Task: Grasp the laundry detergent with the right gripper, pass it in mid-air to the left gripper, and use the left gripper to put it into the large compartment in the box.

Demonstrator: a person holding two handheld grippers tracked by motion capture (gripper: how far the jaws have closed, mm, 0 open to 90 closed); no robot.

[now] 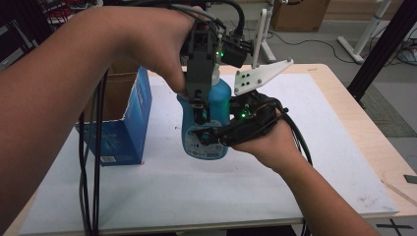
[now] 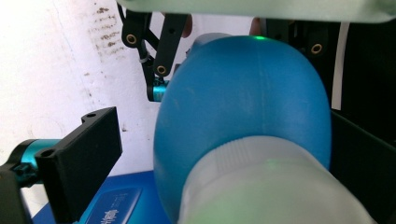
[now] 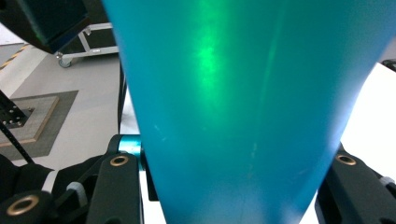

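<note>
The blue bottle [image 1: 206,125] stands upright near the middle of the desk [image 1: 314,162], on its white sheet, just beside an open blue box [image 1: 125,123] to its left. The right tongs [image 1: 211,135] are clenched on the lower body of the bottle from the side; in the right gripper view the two black jaws press against both flanks of the blue body [image 3: 243,112]. The left tongs [image 1: 199,105] come down from above at the bottle's neck; in the left gripper view the pale cap [image 2: 271,186] and the blue shoulder [image 2: 243,107] sit between the jaws, with the left jaw standing clear of the bottle, so these tongs look released rather than closed. The likeliest trouble from here is the bottle slipping or twisting: its body is smooth and rounded, the right grip sits low, and any push or turn on the cap from above could rock it out of the jaws or tip it toward the box. If the left tongs close off centre on the cap, they may skid off it. A hard squeeze low down could also dent the soft body. As for containers, the bottle is capped and its contents cannot be seen through the opaque wall; the box is open at the top, and whether anything lies in it cannot be made out from above.
</note>
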